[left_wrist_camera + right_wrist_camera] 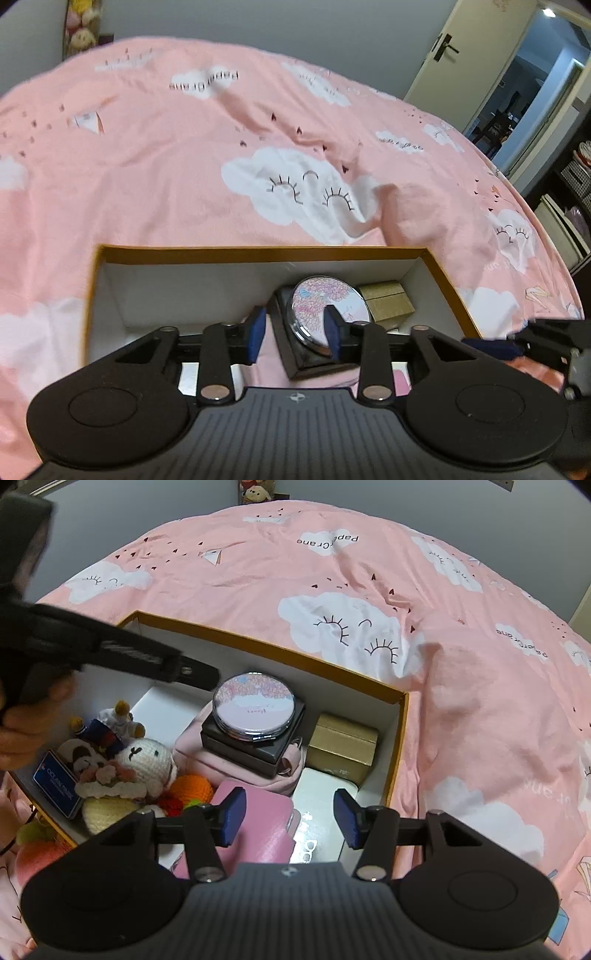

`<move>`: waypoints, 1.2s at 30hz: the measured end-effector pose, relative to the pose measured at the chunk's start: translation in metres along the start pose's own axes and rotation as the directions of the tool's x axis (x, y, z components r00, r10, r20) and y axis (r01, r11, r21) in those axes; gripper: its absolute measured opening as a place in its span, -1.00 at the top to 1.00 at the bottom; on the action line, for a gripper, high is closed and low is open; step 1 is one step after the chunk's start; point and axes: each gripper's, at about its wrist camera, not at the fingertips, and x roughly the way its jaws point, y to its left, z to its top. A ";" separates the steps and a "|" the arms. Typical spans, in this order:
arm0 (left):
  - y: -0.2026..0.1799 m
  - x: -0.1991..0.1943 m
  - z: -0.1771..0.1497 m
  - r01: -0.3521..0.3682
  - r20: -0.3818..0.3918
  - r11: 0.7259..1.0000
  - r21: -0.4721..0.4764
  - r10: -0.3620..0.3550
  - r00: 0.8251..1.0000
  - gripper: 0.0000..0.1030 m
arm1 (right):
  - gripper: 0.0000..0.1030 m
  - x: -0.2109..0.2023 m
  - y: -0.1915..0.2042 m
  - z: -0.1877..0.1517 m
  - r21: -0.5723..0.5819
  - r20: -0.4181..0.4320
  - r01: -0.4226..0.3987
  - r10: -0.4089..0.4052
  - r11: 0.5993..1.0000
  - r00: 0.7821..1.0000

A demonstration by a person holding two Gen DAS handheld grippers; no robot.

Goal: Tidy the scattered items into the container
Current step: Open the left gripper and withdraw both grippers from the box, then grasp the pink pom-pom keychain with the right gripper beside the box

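An orange-rimmed cardboard box (258, 253) (280, 651) with a white inside lies on the pink bedcover. In it a round floral compact mirror (317, 301) (255, 710) rests on a dark grey box (243, 751), beside a gold box (388, 301) (343, 746). My left gripper (295, 334) hovers over the mirror, open, its left pad clear of the mirror. My right gripper (290, 818) is open above a pink case (258, 830) and a white case (317, 805), with nothing gripped.
Plush toys (144, 764), a blue tin (57, 782), an orange crochet piece (192, 786) and a pink pouch (199, 753) fill the box's left half. A hand (22, 738) carries the left gripper there. An open door (517, 92) is at the far right.
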 end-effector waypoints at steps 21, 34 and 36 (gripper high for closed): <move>0.006 -0.155 -0.081 -0.205 0.221 0.970 0.131 0.173 0.960 -0.18 | -0.68 -0.085 0.054 -0.062 0.196 0.408 -0.047 -0.038 0.980 0.912; 0.000 -0.142 -0.176 -0.247 0.010 0.929 0.274 0.254 0.967 -0.16 | -0.76 -0.068 0.125 -0.125 0.133 0.412 -0.112 0.048 0.985 0.910; 0.000 -0.138 -0.185 -0.270 -0.008 0.917 0.293 0.285 0.959 -0.16 | -0.76 -0.062 0.137 -0.127 0.113 0.400 -0.141 0.085 0.983 0.913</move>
